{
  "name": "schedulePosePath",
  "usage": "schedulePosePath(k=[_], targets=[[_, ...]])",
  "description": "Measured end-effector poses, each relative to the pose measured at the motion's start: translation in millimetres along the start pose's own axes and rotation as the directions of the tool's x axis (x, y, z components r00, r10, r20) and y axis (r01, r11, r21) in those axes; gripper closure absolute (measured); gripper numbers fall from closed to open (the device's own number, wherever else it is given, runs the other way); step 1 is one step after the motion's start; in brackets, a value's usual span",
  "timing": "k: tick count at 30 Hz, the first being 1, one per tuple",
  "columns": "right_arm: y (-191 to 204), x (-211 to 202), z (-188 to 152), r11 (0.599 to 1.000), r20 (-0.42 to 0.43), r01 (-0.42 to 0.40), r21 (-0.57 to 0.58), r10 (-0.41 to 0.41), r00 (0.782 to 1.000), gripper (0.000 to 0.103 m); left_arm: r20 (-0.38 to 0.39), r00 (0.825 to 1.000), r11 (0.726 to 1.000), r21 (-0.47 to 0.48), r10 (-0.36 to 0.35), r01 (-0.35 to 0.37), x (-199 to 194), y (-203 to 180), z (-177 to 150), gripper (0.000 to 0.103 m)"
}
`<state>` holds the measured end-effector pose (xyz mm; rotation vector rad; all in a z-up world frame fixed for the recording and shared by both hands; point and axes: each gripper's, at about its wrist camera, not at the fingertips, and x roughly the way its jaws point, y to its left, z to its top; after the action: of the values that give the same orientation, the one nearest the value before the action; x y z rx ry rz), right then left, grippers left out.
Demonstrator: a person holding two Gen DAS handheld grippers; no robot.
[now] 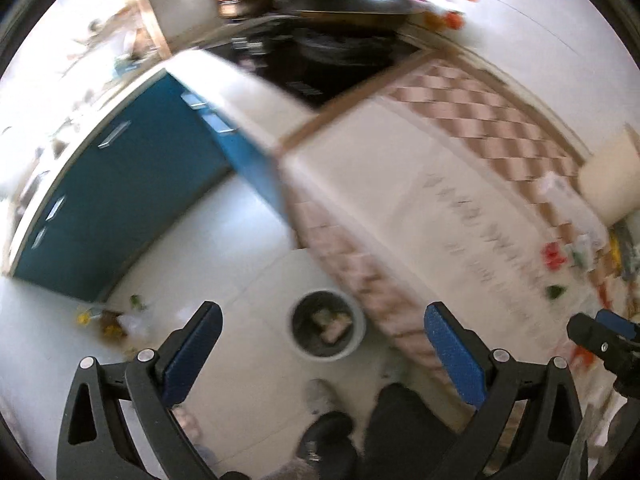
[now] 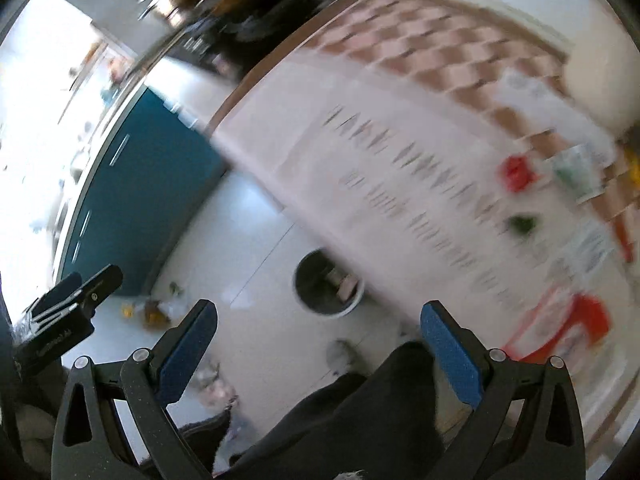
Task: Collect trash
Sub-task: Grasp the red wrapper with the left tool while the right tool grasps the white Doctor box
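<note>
A round grey waste bin (image 1: 327, 325) with scraps inside stands on the pale floor just ahead of and between the spread blue-padded fingers of the left gripper (image 1: 326, 354), beside the edge of the checked-cloth table (image 1: 400, 184). The right gripper (image 2: 320, 350) also gapes wide, holding nothing. Blurred red and green wrappers (image 2: 516, 174) lie on the table, ahead to its right. Yellowish litter (image 1: 106, 320) lies on the floor near the blue cabinet (image 1: 132, 200), ahead-left.

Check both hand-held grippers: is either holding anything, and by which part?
Nothing is held. The left hand-held gripper and the right hand-held gripper both stand open, with only floor and the round grey trash bin visible between their blue pads.
</note>
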<state>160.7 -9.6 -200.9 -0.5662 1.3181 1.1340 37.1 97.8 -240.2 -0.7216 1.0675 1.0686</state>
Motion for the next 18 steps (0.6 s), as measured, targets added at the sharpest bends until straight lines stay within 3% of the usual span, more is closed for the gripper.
schedulePosePath(k=[4,8,10,12,14,16,17,18], targets=[[-82,-30,37,0.993,0.043,0.092,0.072,-0.095,0.995,0.0,-0.083,0.984,0.987,0.025,-0.155,0.157,34,-96,31,0.001],[-172,-38,63,0.972,0.019,0.184,0.145,-0.189,0.982,0.0,-0.249,0.93,0.956,0.047,-0.27,0.29,89,-194,52,0.006],[-216,-36,74,0.96,-0.012,0.222,0.168,-0.223,0.975,0.0,-0.324,0.901,0.945,0.057,-0.289,0.323,116,-233,54,0.018],[-244,-31,81,0.953,-0.034,0.251,0.17,-0.249,0.968,0.0,-0.384,0.876,0.94,0.055,-0.291,0.336,140,-262,51,0.024],[-274,-24,89,0.943,-0.061,0.291,0.164,-0.285,0.957,0.0,-0.428,0.855,0.941,0.028,-0.293,0.336,164,-280,49,0.04],[-295,-17,96,0.942,-0.075,0.298,0.157,-0.29,0.954,0.0,-0.444,0.846,0.944,-0.002,-0.295,0.329,175,-288,48,0.06],[-301,-11,98,0.94,-0.08,0.303,0.155,-0.294,0.953,0.0,-0.424,0.86,0.95,-0.003,-0.284,0.312,171,-289,49,0.063],[-308,-8,101,0.94,-0.083,0.304,0.156,-0.294,0.952,0.0,-0.406,0.87,0.949,0.016,-0.28,0.313,167,-293,51,0.083]])
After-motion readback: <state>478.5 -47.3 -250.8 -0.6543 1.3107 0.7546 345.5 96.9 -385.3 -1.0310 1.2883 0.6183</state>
